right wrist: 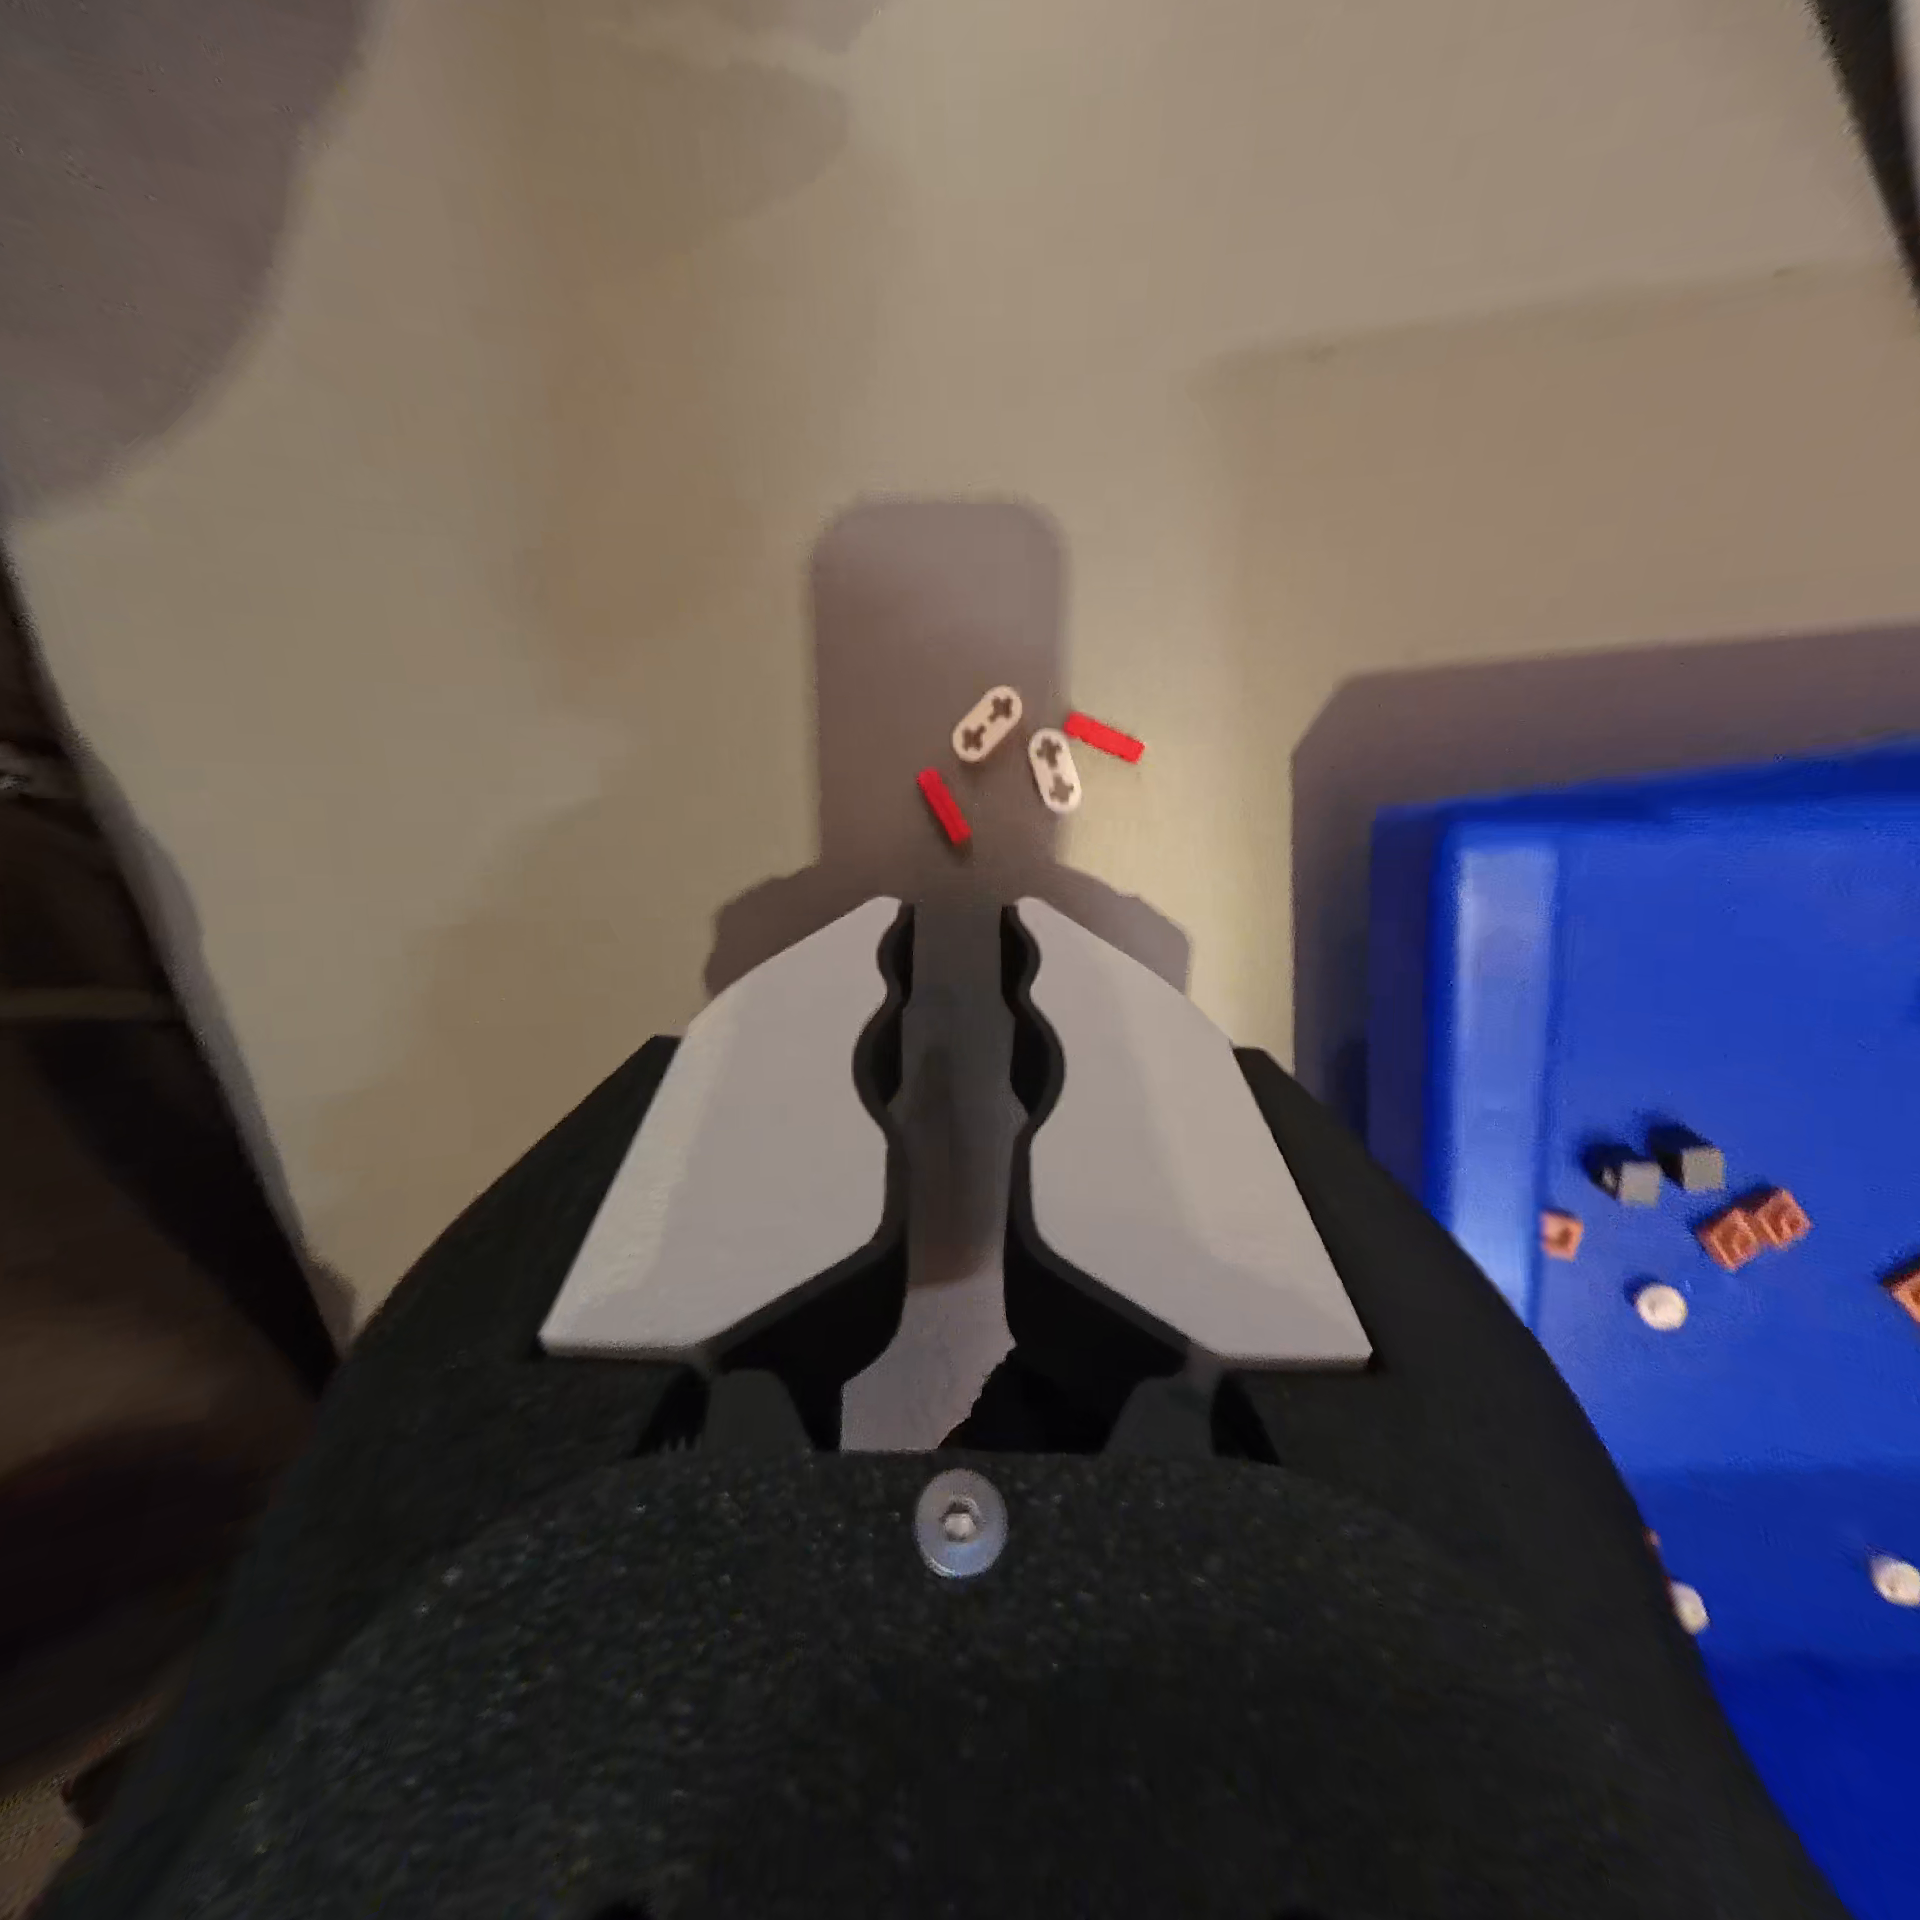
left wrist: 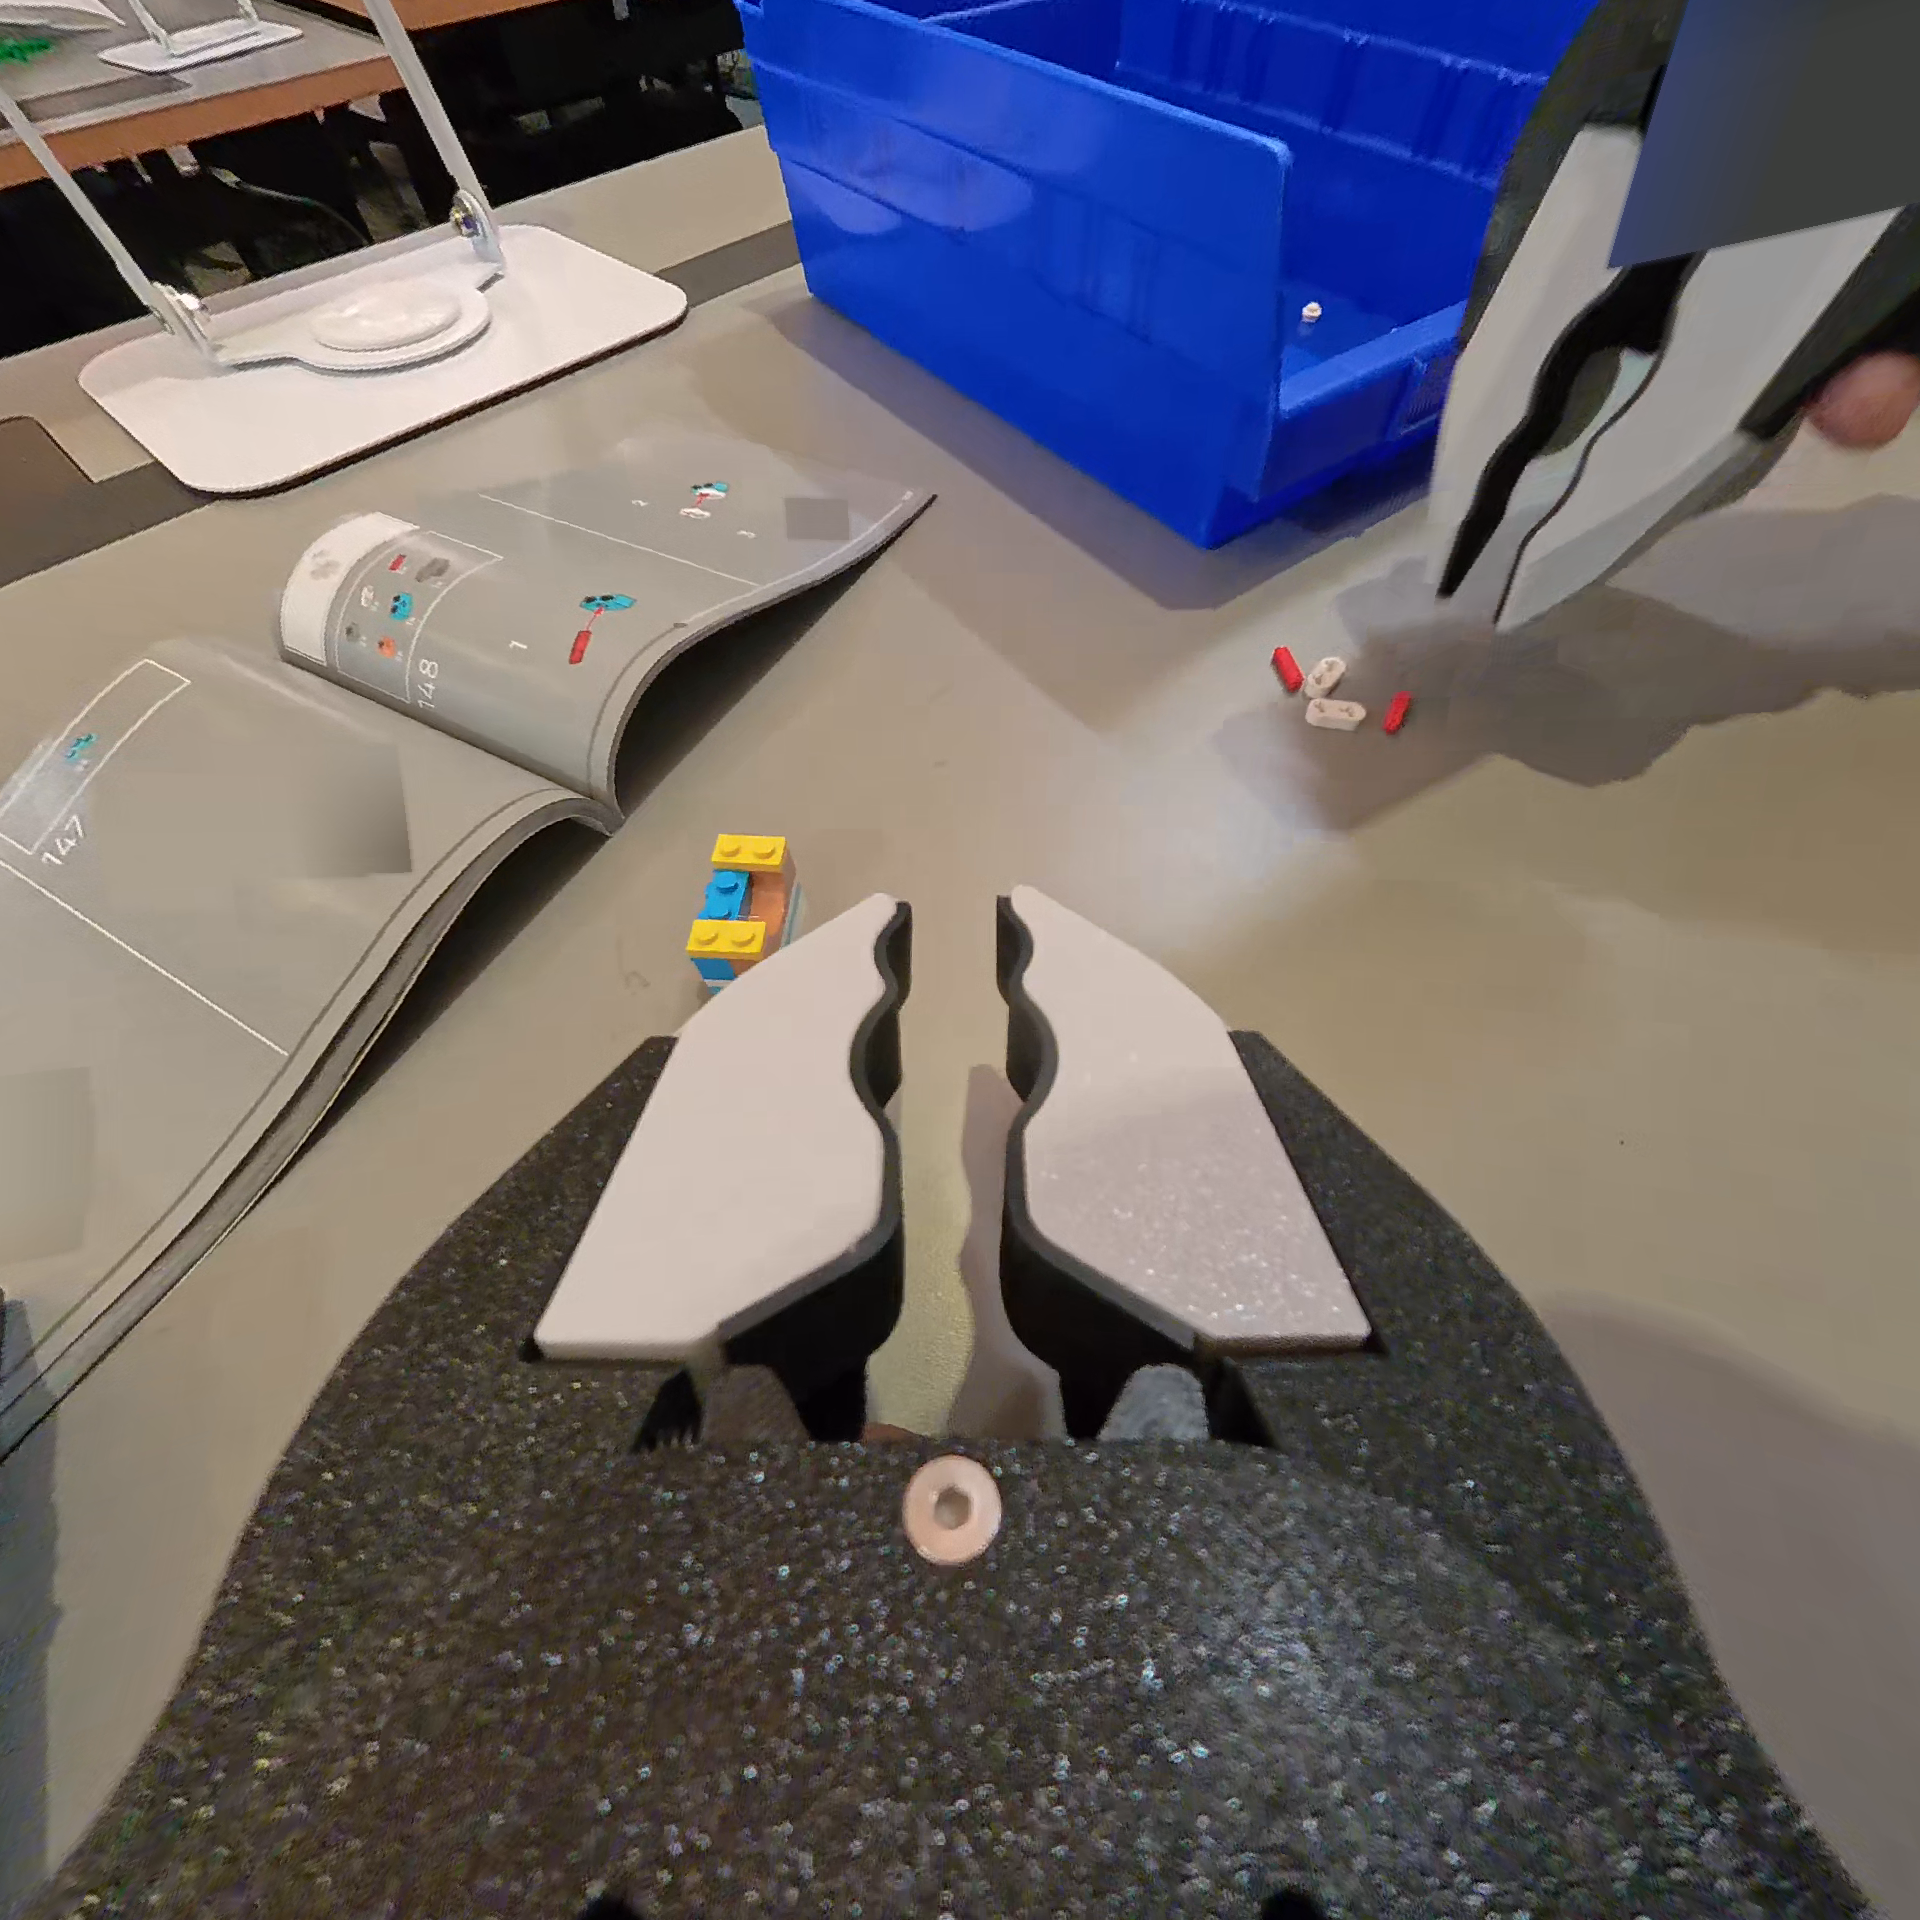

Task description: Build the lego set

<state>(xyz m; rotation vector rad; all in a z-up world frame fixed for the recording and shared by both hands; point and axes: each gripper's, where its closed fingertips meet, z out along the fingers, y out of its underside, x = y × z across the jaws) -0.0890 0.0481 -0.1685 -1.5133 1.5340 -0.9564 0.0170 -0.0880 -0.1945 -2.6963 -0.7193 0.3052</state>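
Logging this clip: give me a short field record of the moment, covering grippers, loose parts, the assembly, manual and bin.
left gripper: open, empty, low over the table, beside the small assembly
right gripper: open, empty, hovering over the loose parts
loose parts: two red pins, two white two-hole links, clustered on the table
small assembly: yellow, blue and orange bricks, on the table
manual: lying open
blue bin: holds more small pieces
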